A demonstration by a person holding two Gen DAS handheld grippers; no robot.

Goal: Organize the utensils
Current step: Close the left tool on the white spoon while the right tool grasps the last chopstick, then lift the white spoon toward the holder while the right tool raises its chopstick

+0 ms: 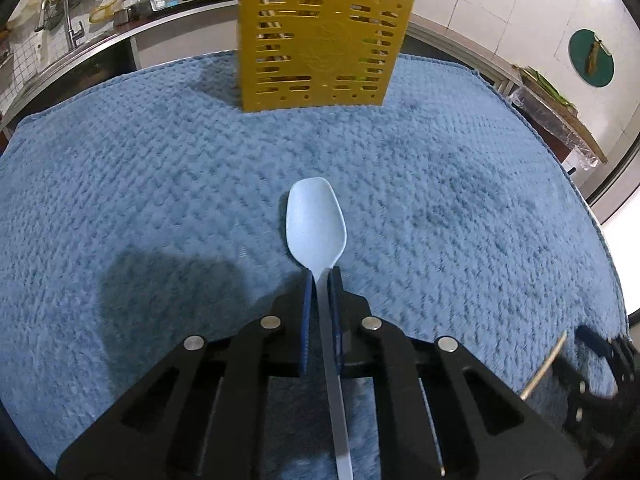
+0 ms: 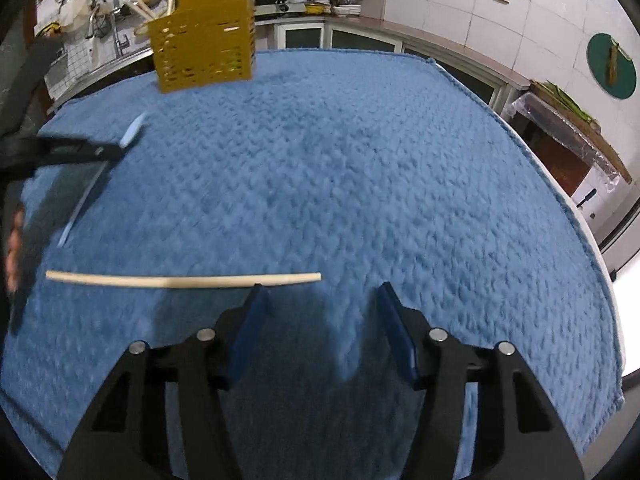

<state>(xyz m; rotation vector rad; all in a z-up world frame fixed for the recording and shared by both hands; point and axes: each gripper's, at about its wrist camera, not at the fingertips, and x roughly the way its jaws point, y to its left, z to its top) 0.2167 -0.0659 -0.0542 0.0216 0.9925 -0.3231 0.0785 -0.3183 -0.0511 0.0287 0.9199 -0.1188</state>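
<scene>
Left tool [image 1: 320, 276] clamped tight on the neck of a pale blue spoon [image 1: 316, 224]; bowl sticks out ahead of the tips, handle runs back between the pads. Spoon sits about mid-counter over the blue towel [image 1: 160, 184].

Right tool [image 2: 322, 294] stands partly open, nothing between the pads. A wooden chopstick [image 2: 180, 280] lies flat on the towel just ahead of it, crosswise, its near end beside the left pad.

Yellow slotted utensil holder [image 1: 320, 48] upright at the towel's far edge, chopsticks standing in it.

Wide bare towel between spoon and holder. Right towel edge curves near the counter's drop-off. A hand [image 2: 14, 240] shows at the left margin of the right wrist view.
</scene>
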